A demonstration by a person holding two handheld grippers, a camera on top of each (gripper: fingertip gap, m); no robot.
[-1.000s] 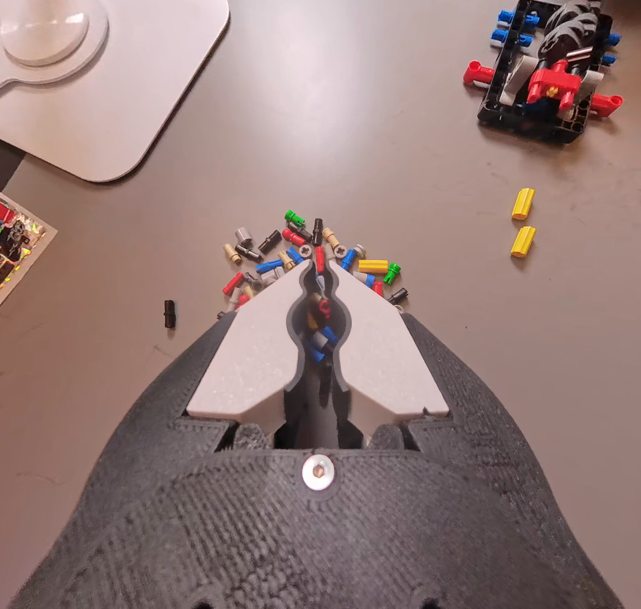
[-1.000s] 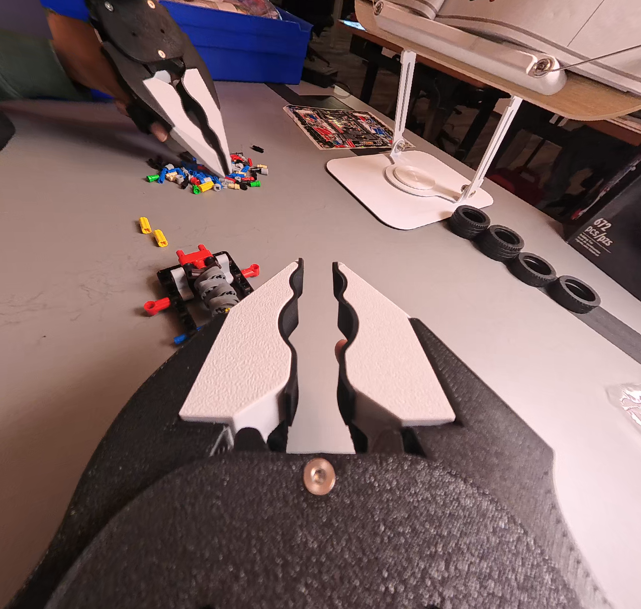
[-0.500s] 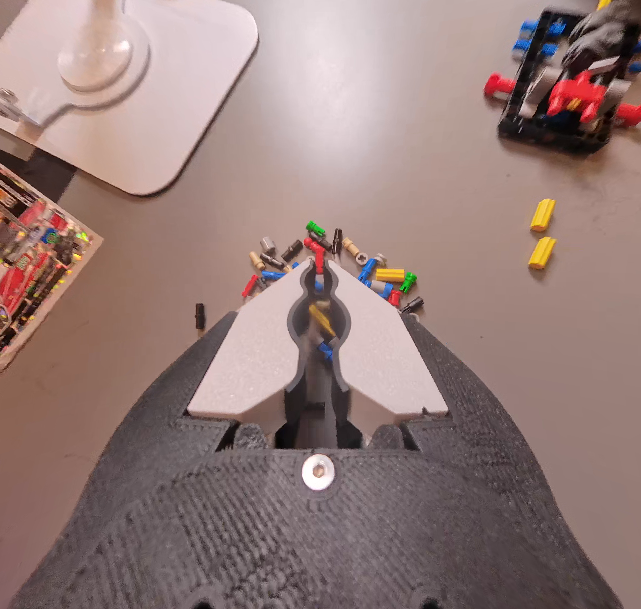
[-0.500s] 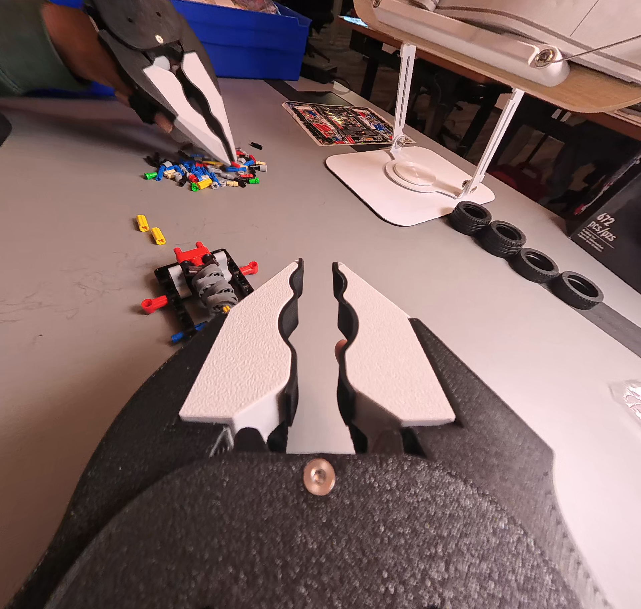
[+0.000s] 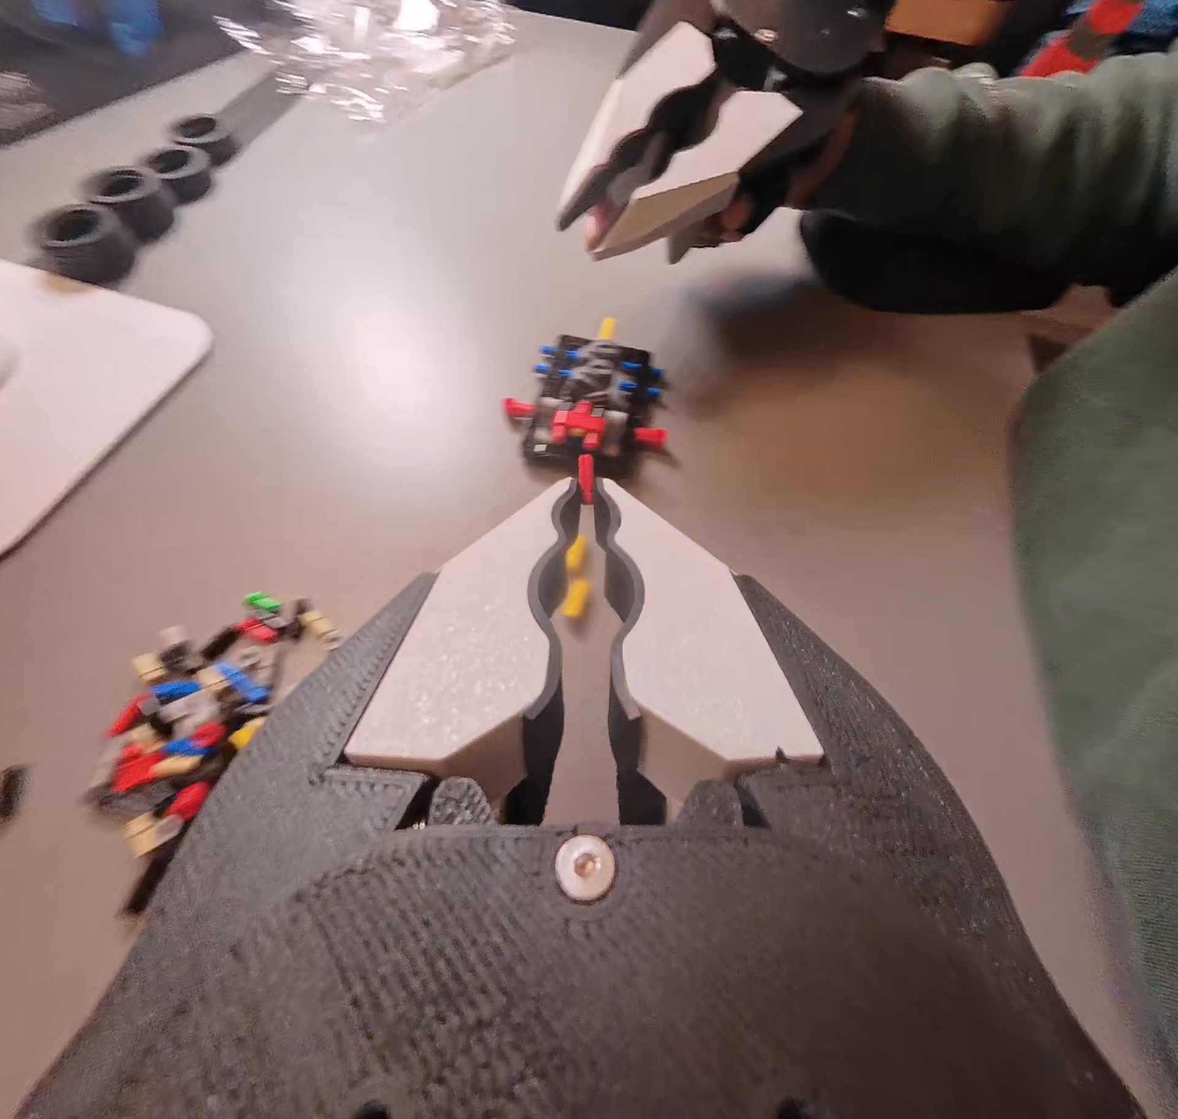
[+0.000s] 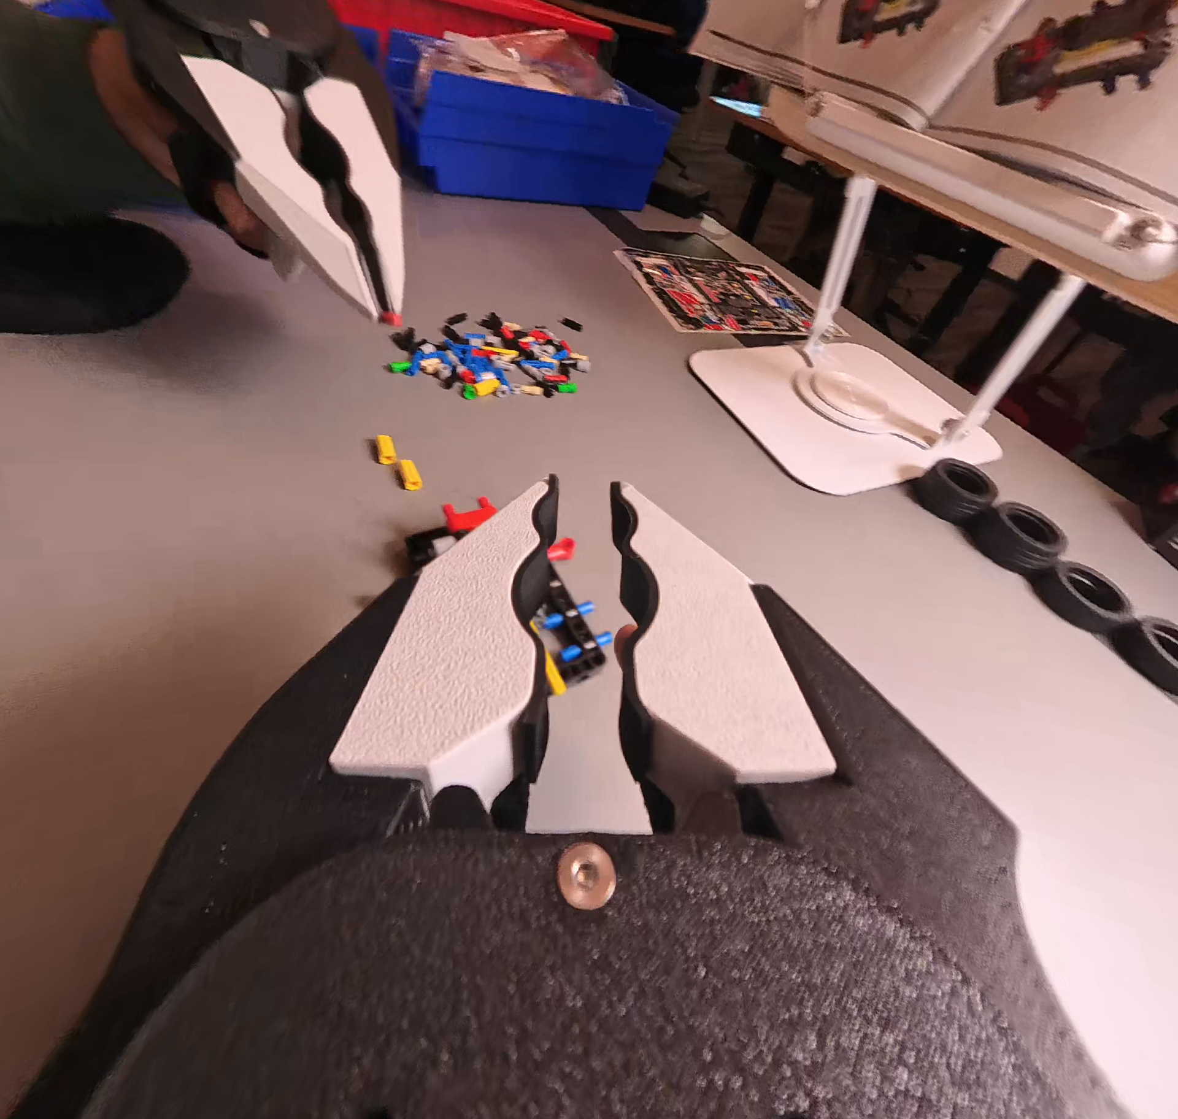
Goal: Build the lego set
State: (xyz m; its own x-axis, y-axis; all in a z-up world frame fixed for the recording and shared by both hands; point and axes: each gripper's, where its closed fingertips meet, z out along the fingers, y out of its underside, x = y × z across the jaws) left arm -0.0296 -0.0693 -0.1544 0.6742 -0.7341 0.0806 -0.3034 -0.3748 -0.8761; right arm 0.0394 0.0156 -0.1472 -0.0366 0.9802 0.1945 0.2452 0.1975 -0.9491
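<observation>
grey tabletop (image 6: pixel 191 515) holds loose parts pile (image 6: pixel 491 358); left tongs (image 5: pixel 585 483) pinching red pin (image 5: pixel 585 475); right tongs (image 6: pixel 583 489) spread.

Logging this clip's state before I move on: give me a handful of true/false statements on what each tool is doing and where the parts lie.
1. The left tool is shut on a small red pin. True.
2. The right tool grips a tire. False: it is open and holds nothing.
3. Two yellow pieces lie between the loose-parts pile and the black frame assembly. True.
4. The four tires are mounted on the assembly. False: they sit in a row on the table.
</observation>
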